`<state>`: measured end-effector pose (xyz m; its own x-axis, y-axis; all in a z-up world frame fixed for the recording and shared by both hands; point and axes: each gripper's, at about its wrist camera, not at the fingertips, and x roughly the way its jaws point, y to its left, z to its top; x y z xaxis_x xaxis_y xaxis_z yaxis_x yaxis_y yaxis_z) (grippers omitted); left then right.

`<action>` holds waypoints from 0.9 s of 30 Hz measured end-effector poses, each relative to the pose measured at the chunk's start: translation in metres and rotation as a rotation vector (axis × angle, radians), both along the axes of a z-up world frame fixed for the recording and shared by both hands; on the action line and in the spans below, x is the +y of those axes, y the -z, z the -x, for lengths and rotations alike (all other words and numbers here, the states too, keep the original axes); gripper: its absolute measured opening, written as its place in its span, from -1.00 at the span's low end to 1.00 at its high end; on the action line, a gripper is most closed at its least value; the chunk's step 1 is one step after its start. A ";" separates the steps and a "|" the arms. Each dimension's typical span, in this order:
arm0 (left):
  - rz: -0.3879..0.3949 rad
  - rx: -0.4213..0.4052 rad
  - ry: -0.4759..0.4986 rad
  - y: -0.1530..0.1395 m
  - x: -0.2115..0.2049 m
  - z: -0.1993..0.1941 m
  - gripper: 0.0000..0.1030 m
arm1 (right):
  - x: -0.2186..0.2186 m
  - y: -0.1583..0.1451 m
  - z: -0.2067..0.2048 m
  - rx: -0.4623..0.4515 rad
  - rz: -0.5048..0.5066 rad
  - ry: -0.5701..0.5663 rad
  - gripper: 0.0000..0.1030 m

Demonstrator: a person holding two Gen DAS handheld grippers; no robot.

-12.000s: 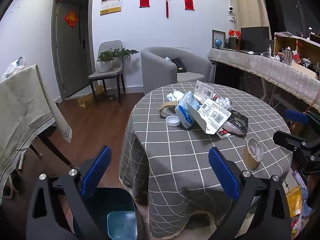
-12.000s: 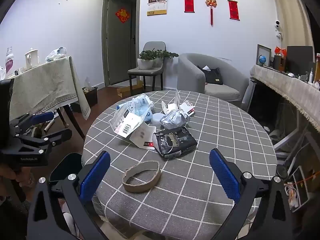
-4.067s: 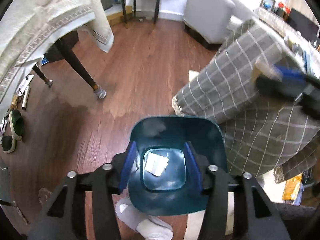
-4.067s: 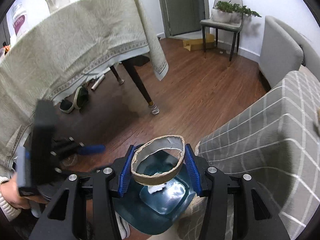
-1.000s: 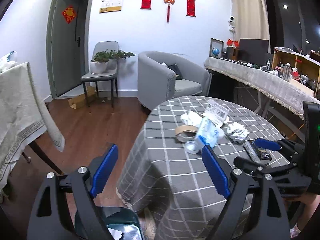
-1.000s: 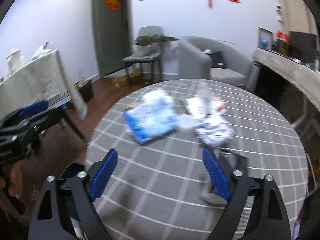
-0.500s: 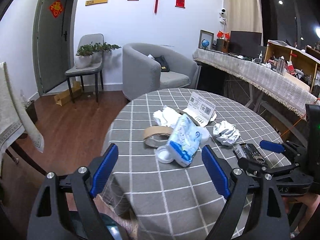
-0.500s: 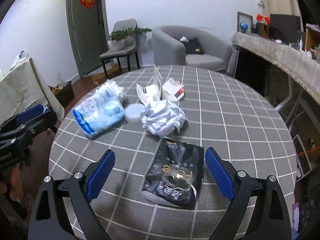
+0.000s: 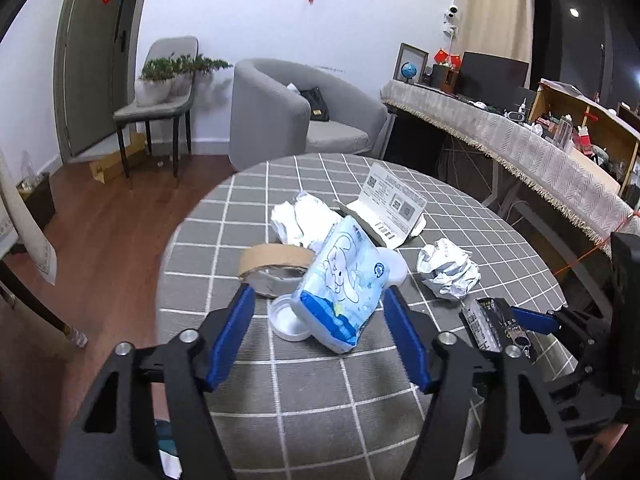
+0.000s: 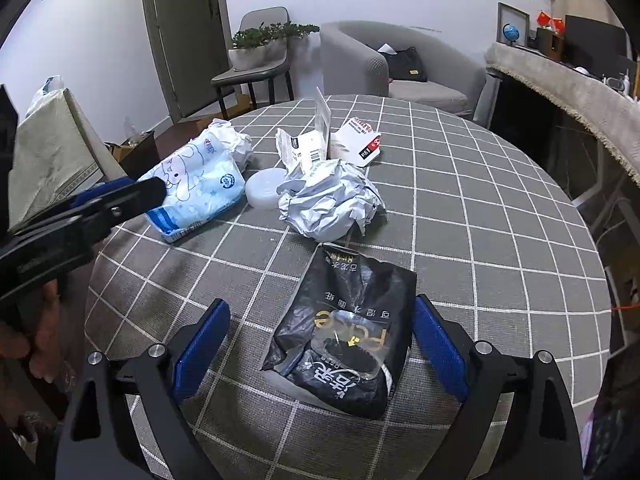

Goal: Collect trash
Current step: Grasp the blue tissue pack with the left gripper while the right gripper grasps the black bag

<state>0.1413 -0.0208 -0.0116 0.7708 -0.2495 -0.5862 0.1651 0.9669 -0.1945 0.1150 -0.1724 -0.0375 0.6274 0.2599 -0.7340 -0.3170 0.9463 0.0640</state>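
Observation:
A blue-and-white tissue pack [image 9: 344,284] lies on the grey checked tablecloth [image 9: 320,392], leaning on a white lid [image 9: 286,318]. My left gripper [image 9: 318,296] straddles it, and its jaws are closing with the pack between them. The left pad stands clear of the pack. A black foil bag [image 10: 344,340] lies flat near the table's front edge. My right gripper [image 10: 322,308] hangs open just over it, one blue pad on each side. The left gripper [image 10: 120,196] also shows in the right wrist view, beside the tissue pack [image 10: 196,184].
A cardboard tape ring [image 9: 276,264], crumpled white paper [image 10: 332,204], wadded tissue [image 9: 300,220] and an opened white carton [image 9: 394,208] lie around the pack. A teal bin [image 9: 166,444] sits on the floor below the table edge. A grey armchair [image 9: 280,116] stands behind.
Both grippers came forward and down over the table. The left one's jaws have narrowed around the tissue pack. The right one now hangs lower over the black bag.

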 end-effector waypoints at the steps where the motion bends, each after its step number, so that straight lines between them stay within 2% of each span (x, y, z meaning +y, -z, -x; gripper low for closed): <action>1: 0.012 0.012 0.002 0.002 0.000 -0.003 0.21 | 0.000 0.000 -0.001 0.000 0.003 0.000 0.76; 3: 0.048 0.032 0.010 0.004 0.000 -0.007 0.07 | 0.001 -0.001 0.000 -0.012 0.049 0.009 0.57; 7: 0.079 0.039 0.020 0.005 -0.002 -0.010 -0.13 | -0.001 -0.001 -0.001 -0.016 0.050 0.011 0.44; 9: 0.095 0.041 0.028 0.005 -0.003 -0.010 -0.28 | -0.002 -0.002 -0.001 -0.018 0.049 0.013 0.29; 12: 0.107 0.042 0.037 0.005 -0.007 -0.010 -0.36 | -0.006 -0.004 -0.003 -0.018 0.044 0.011 0.17; 17: 0.090 0.029 0.066 0.003 -0.015 -0.005 -0.71 | -0.012 -0.005 -0.005 -0.008 0.020 0.002 0.10; 27: 0.050 -0.004 0.082 -0.007 -0.015 0.014 -0.76 | -0.011 -0.013 -0.001 -0.007 -0.059 -0.018 0.05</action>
<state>0.1273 -0.0362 -0.0044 0.7488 -0.3406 -0.5686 0.2438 0.9392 -0.2417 0.1159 -0.1833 -0.0247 0.6277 0.3136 -0.7125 -0.3341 0.9352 0.1172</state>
